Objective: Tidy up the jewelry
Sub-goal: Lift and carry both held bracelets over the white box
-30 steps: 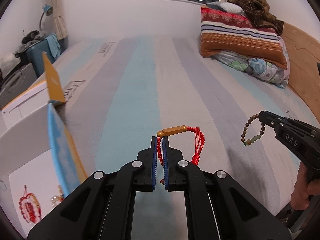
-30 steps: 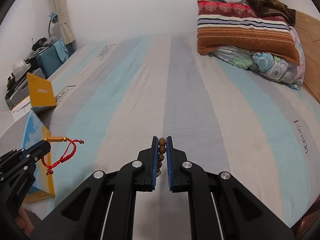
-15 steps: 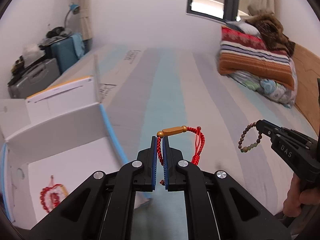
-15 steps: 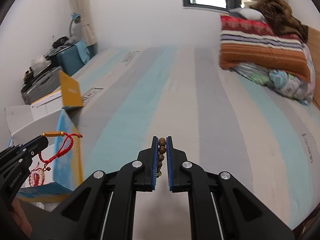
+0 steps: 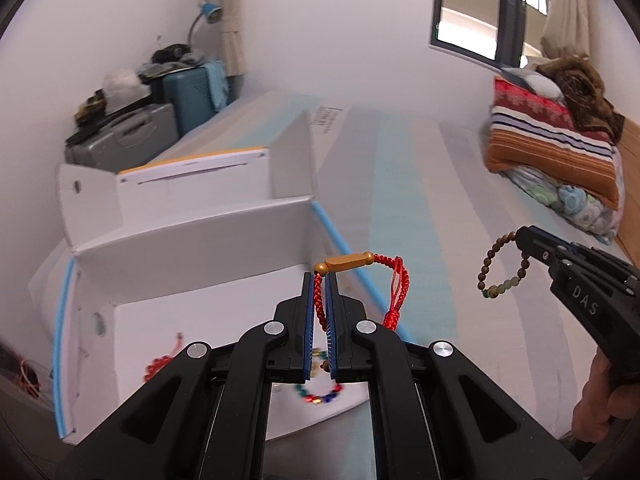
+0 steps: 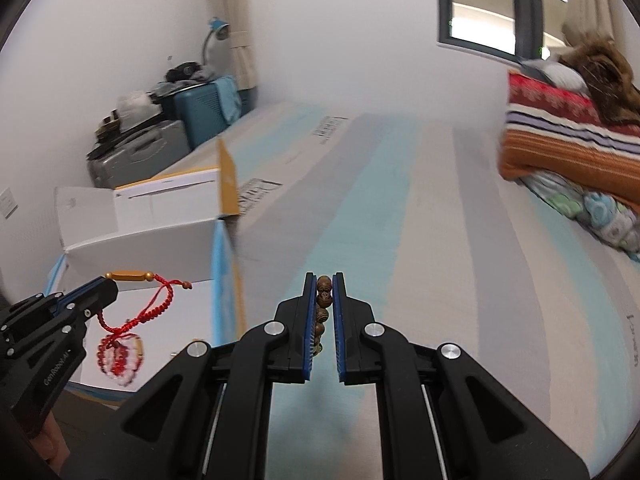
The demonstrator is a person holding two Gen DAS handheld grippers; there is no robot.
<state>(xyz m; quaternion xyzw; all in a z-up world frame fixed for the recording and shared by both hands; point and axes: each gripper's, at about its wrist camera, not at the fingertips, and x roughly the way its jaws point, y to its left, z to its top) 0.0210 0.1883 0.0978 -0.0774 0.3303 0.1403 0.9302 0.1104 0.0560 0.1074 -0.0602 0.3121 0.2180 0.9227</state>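
My left gripper (image 5: 319, 280) is shut on a red cord bracelet (image 5: 394, 292) with a gold tube bead and holds it in the air above the open white box (image 5: 192, 256). The bracelet also shows in the right wrist view (image 6: 156, 304). My right gripper (image 6: 324, 280) is shut on a brown wooden bead bracelet (image 6: 323, 300), which hangs over the striped bed in the left wrist view (image 5: 500, 268). Inside the box lie a red bead bracelet (image 5: 160, 364) and a multicoloured bead bracelet (image 5: 320, 394).
The box stands at the left edge of the striped bed (image 5: 400, 184), its flaps (image 5: 292, 160) raised. Folded blankets and pillows (image 5: 556, 148) are stacked at the far right. Suitcases (image 5: 132, 136) and a blue lamp stand by the left wall.
Both grippers have swung left toward the box. The left one with the red bracelet is now over the box's inside. Both grips are unchanged.
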